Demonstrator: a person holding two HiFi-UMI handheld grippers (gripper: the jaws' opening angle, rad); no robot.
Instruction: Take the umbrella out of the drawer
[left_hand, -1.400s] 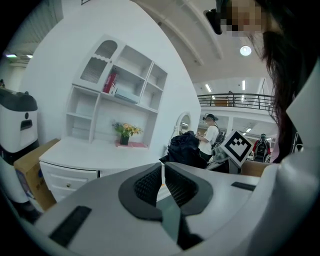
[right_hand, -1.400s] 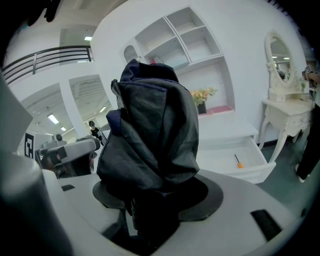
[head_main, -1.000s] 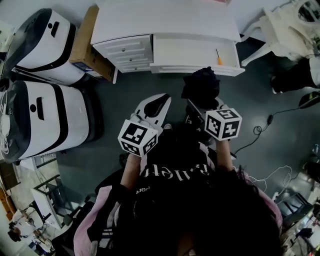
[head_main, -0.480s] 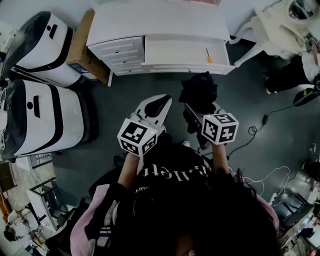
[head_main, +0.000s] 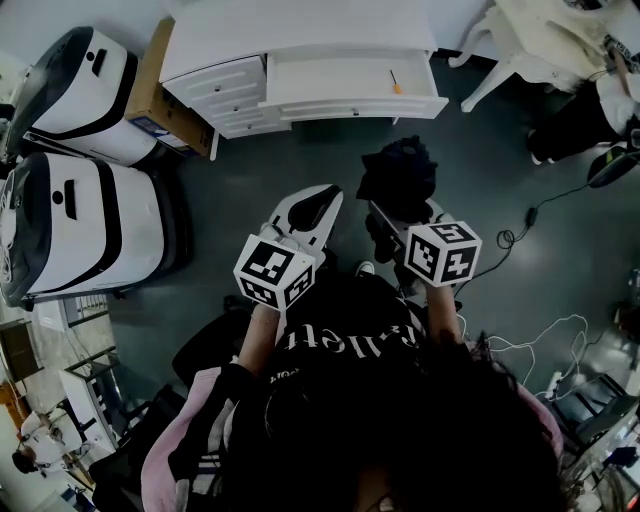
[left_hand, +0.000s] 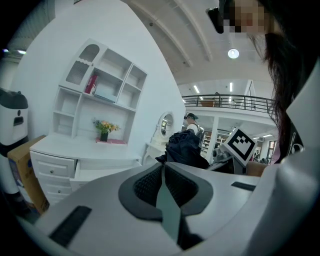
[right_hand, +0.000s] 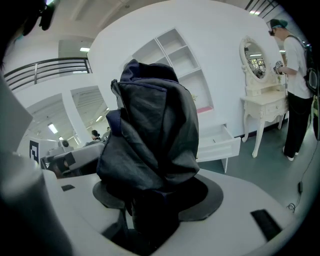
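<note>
My right claw (head_main: 397, 214) is clamped on the folded dark umbrella (head_main: 398, 177). In the right gripper view the bundled fabric fills the gap between the jaws and rises straight out beyond them. So the umbrella's long axis runs along the claw and points forward toward the open drawer (head_main: 340, 84). That drawer sits under the white worktop (head_main: 300, 30), well apart from the umbrella across the dark floor (head_main: 300, 160). The umbrella is clear of the drawer, held over the floor in front of me. Only a small orange-handled tool (head_main: 396, 82) shows inside the drawer. My left claw (head_main: 318, 205) hovers just beside the umbrella on its left, jaws pressed together on nothing. I judge the taking-out done. If a second grip is wanted, the left claw is near and need only open and shift right.
</note>
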